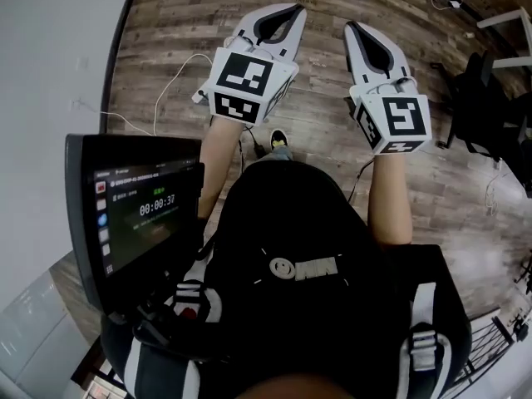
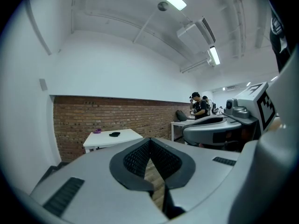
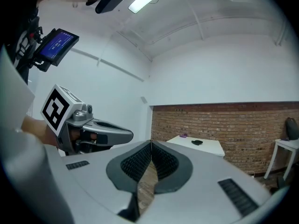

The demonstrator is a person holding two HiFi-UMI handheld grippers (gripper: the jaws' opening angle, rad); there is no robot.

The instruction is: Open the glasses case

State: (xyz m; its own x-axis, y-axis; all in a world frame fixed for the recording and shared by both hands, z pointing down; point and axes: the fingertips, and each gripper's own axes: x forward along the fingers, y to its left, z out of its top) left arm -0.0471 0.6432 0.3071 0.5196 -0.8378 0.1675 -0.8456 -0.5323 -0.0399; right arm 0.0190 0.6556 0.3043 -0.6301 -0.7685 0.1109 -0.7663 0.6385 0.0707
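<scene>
Both grippers are held out side by side above a wooden floor, level and pointing ahead. My left gripper point(image 1: 287, 8) point(image 2: 150, 139) is shut, its ribbed black pads pressed together with nothing between them. The right gripper point(image 1: 352, 27) point(image 3: 151, 143) is shut and empty too. Far ahead stands a white table point(image 2: 126, 137) point(image 3: 212, 147) against a brick wall. On it lie a small dark object point(image 2: 114, 134) point(image 3: 197, 143), which may be the glasses case, and a small purple object point(image 2: 96, 131) point(image 3: 184, 136). Both grippers are well short of that table.
A tablet screen point(image 1: 137, 210) is mounted at the person's chest on the left. Cables point(image 1: 179, 77) trail over the floor. A black chair point(image 1: 482, 81) stands at the right. A second white table point(image 2: 180, 124) with people behind it stands at the right, and a white wall runs along the left.
</scene>
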